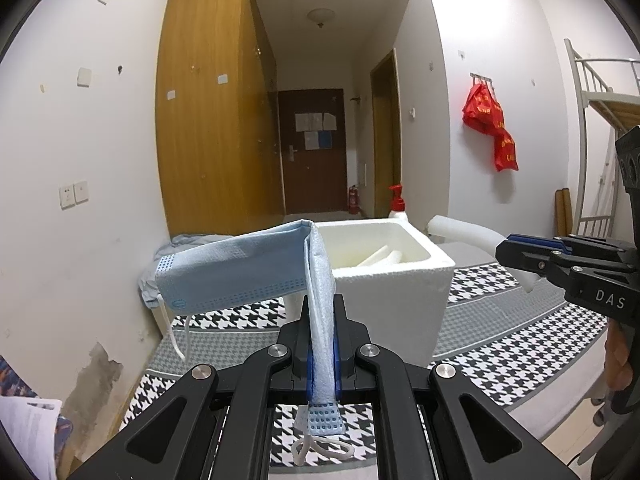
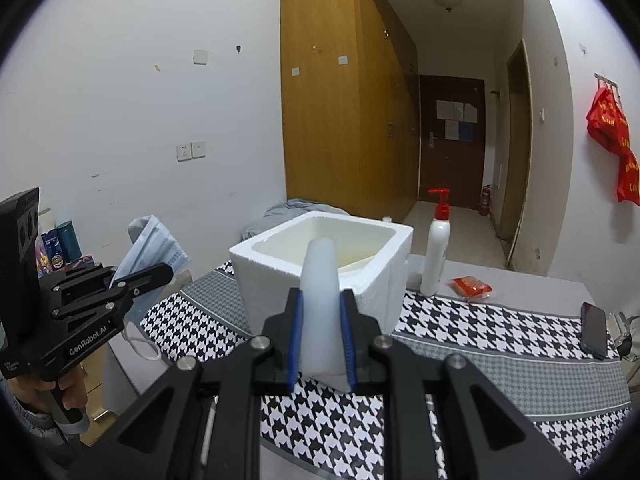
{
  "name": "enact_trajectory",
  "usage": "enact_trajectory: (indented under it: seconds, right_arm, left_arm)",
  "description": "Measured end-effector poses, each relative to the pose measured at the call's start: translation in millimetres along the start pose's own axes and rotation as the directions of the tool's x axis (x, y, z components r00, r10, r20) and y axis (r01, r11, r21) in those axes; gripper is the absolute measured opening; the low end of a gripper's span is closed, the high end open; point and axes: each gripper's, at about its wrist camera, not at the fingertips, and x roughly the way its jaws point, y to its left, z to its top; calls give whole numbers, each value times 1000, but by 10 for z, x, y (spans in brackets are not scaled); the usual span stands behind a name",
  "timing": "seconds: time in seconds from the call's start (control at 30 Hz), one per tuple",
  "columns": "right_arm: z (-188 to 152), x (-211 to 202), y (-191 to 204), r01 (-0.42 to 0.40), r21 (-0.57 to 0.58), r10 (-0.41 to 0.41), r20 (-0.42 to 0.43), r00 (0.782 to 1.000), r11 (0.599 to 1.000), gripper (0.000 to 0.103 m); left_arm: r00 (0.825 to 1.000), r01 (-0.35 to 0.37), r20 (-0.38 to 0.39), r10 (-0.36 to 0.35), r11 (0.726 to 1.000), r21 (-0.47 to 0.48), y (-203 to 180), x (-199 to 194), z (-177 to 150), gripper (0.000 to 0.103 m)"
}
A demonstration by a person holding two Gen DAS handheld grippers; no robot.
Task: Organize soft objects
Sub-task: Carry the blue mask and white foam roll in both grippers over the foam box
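The left gripper (image 1: 321,344) has its two fingers pressed together on a blue face mask (image 1: 256,272), pinching it near one short end. From the pads the mask rises along the fingers, folds sharply at the top and runs out level to the left of that view, its long axis lying across the view; its white ear loops (image 1: 176,332) dangle below the free end and another loop hangs under the clamped end. The right gripper (image 2: 322,334) is closed on a white foam tube (image 2: 320,296), blue pads squeezing its sides; the tube's long axis runs straight ahead along the fingers, its rounded far end pointing at the white foam box (image 2: 320,264). The box stands open-topped on a black-and-white houndstooth cloth (image 2: 460,328), just ahead of both grippers, and white foam pieces (image 1: 380,258) lie inside it. In the right wrist view the tube's tip overlaps the box's near rim; whether it touches cannot be told. To the right of the box stand a white pump bottle (image 2: 436,252) and a red packet (image 2: 471,287), and a dark phone (image 2: 595,330) lies near the cloth's right edge. Bare cloth lies open between the box and the phone.
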Motion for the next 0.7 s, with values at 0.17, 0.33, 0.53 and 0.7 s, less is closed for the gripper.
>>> enact_trajectory:
  seconds: [0.17, 0.33, 0.53, 0.7]
  right_arm:
    - [95, 80, -14, 13, -13, -14, -8, 1000, 1000, 21]
    - [199, 169, -41, 12, -24, -12, -8, 1000, 1000, 21]
    - [318, 326, -70, -10, -25, 10, -18, 1000, 1000, 21]
    - [413, 476, -32, -17, -36, 16, -27, 1000, 999, 21]
  left_arm:
    - [1000, -7, 3, 7, 1000, -11, 49, 70, 59, 7]
    - [1000, -22, 7, 22, 1000, -20, 95, 137, 111, 7]
    - [999, -39, 0, 39, 999, -33, 187, 222, 112, 7]
    - [998, -56, -5, 56, 997, -48, 312, 261, 101, 7]
